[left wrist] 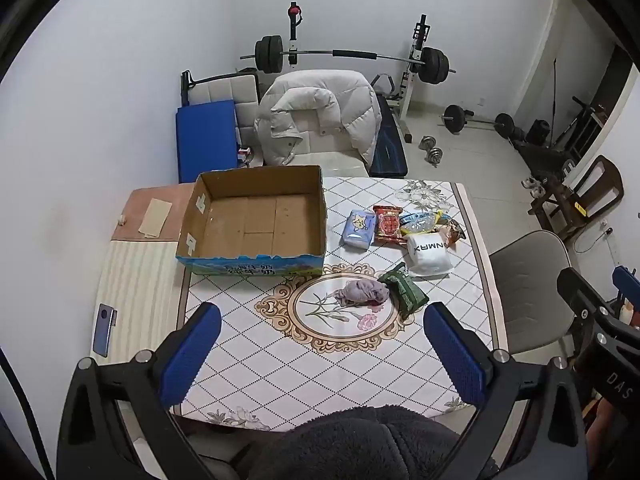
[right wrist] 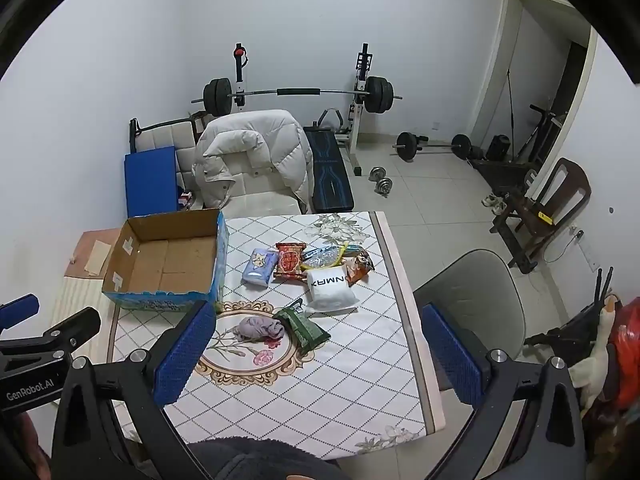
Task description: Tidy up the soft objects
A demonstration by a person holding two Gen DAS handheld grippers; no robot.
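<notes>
a crumpled lilac cloth (left wrist: 362, 293) lies bunched on the floral medallion at the middle of a diamond-patterned tablecloth (left wrist: 320, 376), its long axis running left to right, touching a green pouch (left wrist: 404, 292) that angles from the far left toward the near right. beyond them sit a white packet (left wrist: 428, 254) printed "xamn" as read upside down, a blue tissue pack (left wrist: 359, 229), a red snack bag (left wrist: 387, 224) and further wrappers, all clustered right of an open cardboard box (left wrist: 256, 220) whose blue front panel carries chinese characters too small to read. the left gripper (left wrist: 320, 360) hovers above the near table edge, jaws spread wide and holding nothing; the right gripper (right wrist: 316, 356) hangs likewise, parted and empty, the other tool's body marked "genrobot.ai" in its view. behind the table, a white puffer jacket (left wrist: 320, 116) drapes a chair before a barbell rack (left wrist: 348, 56) on a tiled floor with white walls.
</notes>
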